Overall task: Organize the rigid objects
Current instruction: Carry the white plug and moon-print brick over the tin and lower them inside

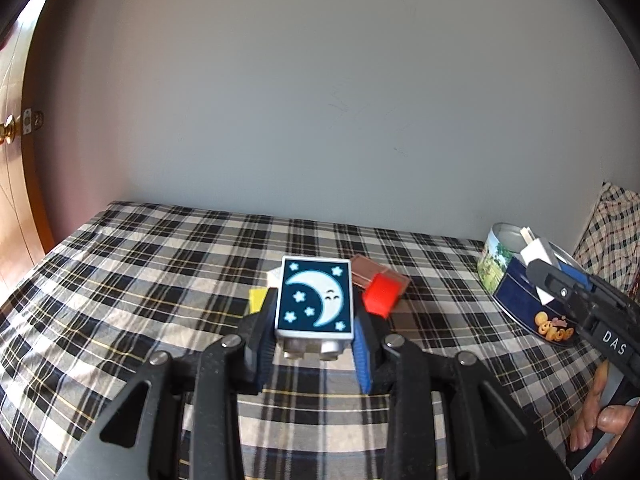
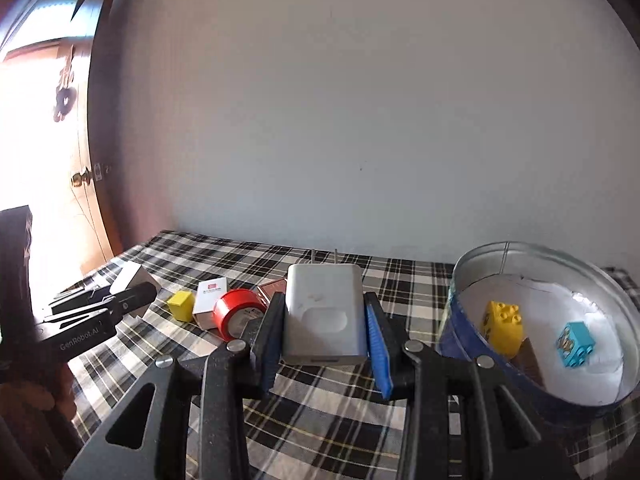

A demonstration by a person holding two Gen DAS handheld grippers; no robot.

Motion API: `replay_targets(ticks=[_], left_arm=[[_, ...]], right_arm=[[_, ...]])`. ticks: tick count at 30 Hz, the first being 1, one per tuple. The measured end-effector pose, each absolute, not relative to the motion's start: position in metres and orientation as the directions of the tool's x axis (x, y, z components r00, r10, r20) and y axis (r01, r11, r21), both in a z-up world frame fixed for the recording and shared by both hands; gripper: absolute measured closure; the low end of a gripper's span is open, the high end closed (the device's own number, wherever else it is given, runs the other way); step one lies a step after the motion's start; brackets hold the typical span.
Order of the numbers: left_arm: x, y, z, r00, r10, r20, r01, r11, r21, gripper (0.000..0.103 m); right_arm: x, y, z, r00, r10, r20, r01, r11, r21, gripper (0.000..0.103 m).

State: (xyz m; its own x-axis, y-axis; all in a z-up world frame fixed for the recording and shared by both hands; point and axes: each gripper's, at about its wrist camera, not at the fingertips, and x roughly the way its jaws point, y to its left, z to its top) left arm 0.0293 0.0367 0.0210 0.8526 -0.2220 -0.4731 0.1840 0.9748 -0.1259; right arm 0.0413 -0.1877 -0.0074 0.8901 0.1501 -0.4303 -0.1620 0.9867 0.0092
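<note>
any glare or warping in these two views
Right wrist view: the doorway at left is blown out white, washing that edge; the round tin stays readable. Left wrist view: even light, no glare, the moon block sharp; both views bend the plaid cloth with dark corners.

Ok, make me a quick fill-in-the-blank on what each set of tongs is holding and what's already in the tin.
1. The left tongs grip a block printed with a ____ and stars.
2. The right tongs hold a white ____ with two prongs.
3. Inside the round tin lie a yellow brick and a ____ one.
4. On the plaid cloth, the tape roll is ____.

Missing words: moon; charger; blue; red
</note>
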Motion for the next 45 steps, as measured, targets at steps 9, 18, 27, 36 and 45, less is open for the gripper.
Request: replay_targets(ticks=[9, 18, 27, 36, 45], left_arm=[[0.032, -0.005, 0.021, 0.834, -0.273, -0.48, 0.235, 0.962, -0.139, 0.072], [0.033, -0.059, 0.034, 0.833, -0.336, -0.44, 0.304, 0.942, -0.143, 0.072], [0.041, -0.106, 0.043, 0.819, -0.39, -0.42, 0.359, 0.921, -0.154, 0.072], [0.051, -0.151, 0.048, 0.799, -0.445, -0.404, 0.416, 0.895, -0.162, 0.072], [0.063, -0.202, 0.053, 0.769, -0.495, -0.405, 0.471, 0.866, -0.165, 0.072]], right_arm=[[0.038, -0.222, 0.002, 0.907, 0.115, -0.405, -0.12, 0.993, 0.014, 0.063], [0.04, -0.261, 0.011, 0.926, 0.056, -0.375, -0.045, 0.998, 0.037, 0.063], [0.039, -0.3, 0.019, 0.936, 0.0, -0.352, 0.023, 0.998, 0.061, 0.063], [0.04, -0.339, 0.029, 0.942, -0.093, -0.322, 0.124, 0.989, 0.078, 0.063], [0.058, -0.402, 0.026, 0.907, -0.226, -0.355, 0.263, 0.963, 0.059, 0.063]])
